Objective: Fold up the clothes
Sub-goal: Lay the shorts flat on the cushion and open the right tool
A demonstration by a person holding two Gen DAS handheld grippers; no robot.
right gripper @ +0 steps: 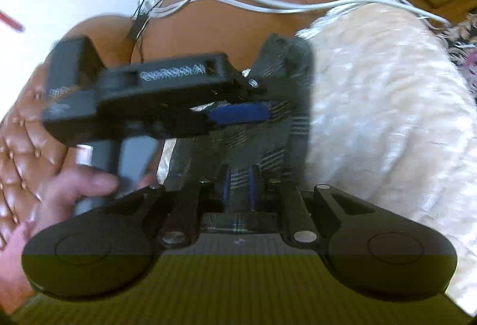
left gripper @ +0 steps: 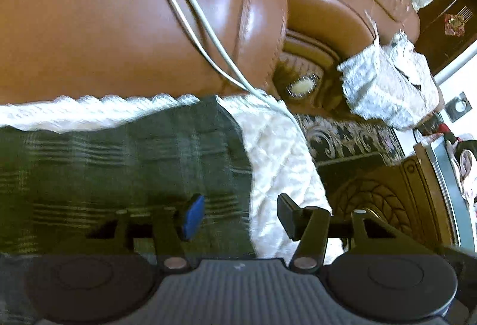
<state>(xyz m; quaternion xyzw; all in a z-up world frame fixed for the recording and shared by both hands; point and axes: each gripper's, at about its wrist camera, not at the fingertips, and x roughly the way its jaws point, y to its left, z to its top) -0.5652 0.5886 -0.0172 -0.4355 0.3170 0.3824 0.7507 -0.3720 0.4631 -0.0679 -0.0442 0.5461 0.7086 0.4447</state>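
Dark plaid garment (left gripper: 125, 164) lies on white quilted cover (left gripper: 277, 152) spread over brown leather sofa (left gripper: 104, 21), reaching cover's back edge. Right gripper (right gripper: 240, 191) clenched on bunched fold of garment (right gripper: 283, 122), fingers nearly together. Left gripper (left gripper: 241, 217) spread wide, grasping nothing, hovering over garment's right edge. Left hand (right gripper: 74, 191) grips its handle. White cable (left gripper: 190, 15) trails across sofa back onto cover.

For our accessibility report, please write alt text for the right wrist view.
The right tool pinches a dark plaid garment lying on a white fluffy cover over a brown leather sofa. The left tool, held by a hand, reaches across the garment.
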